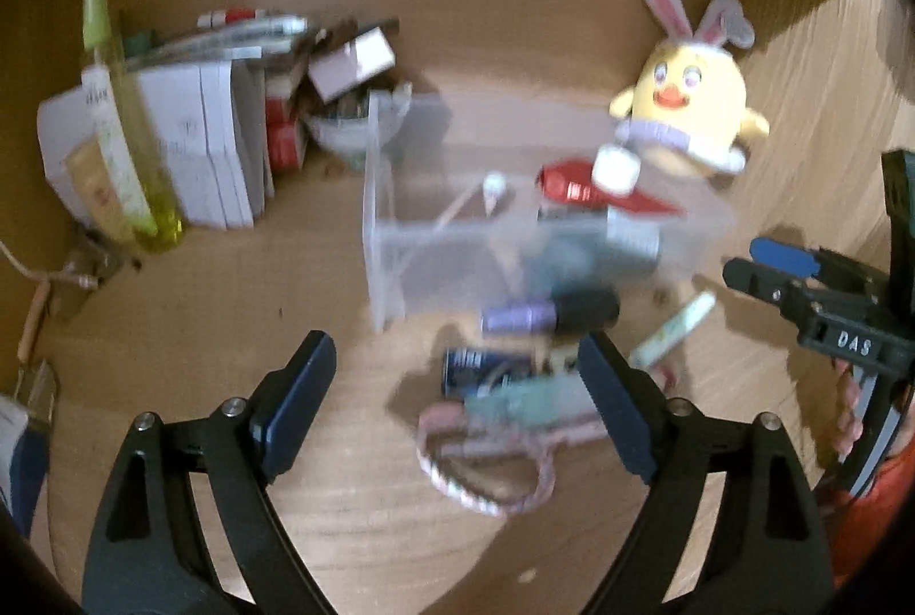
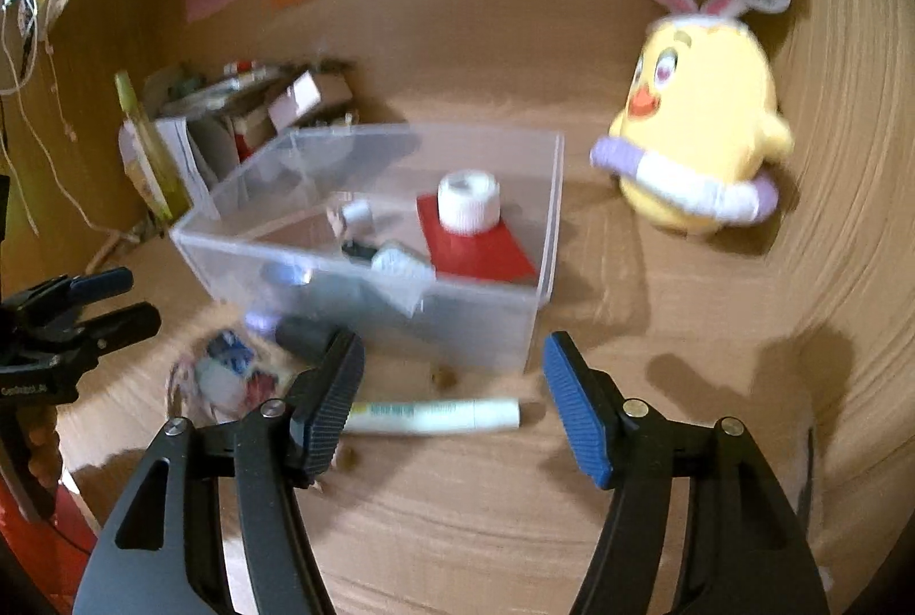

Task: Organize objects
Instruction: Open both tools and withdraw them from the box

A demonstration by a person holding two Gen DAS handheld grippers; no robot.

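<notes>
left gripper (image 1: 457, 375): jaws are being held wide apart, nothing is being pinched. A small heap of bits is lying on the desk under and between the fingers, not touched.

right gripper (image 2: 452, 386): jaws are also being held apart, nothing is being gripped. The pale green tube (image 2: 434, 416) is lying crosswise on the desk just past the tips, one end tucked behind the dark pad.

clear plastic box (image 2: 492, 329): is sitting on the wooden desk (image 2: 457, 529) in the middle of things, open on top. A red pouch with a white cap (image 2: 468, 203) is leaning inside at the right, with some blurry small stuff piled beside it.

loose heap: a purple bottle with a black cap (image 1: 549, 314) is lying just in front of the box, a dark blue item (image 1: 480, 369) and a pink-and-white braided loop (image 1: 486, 472) are lying nearer the left gripper. Too smeared for more detail.

yellow chick plush (image 2: 697, 129): is standing upright, bunny ears on, right of the box and well apart from both grippers.

back-left corner: white boxes (image 1: 194, 140) and a tall yellow-green bottle (image 1: 123, 123) are being kept against the cardboard wall.
</notes>
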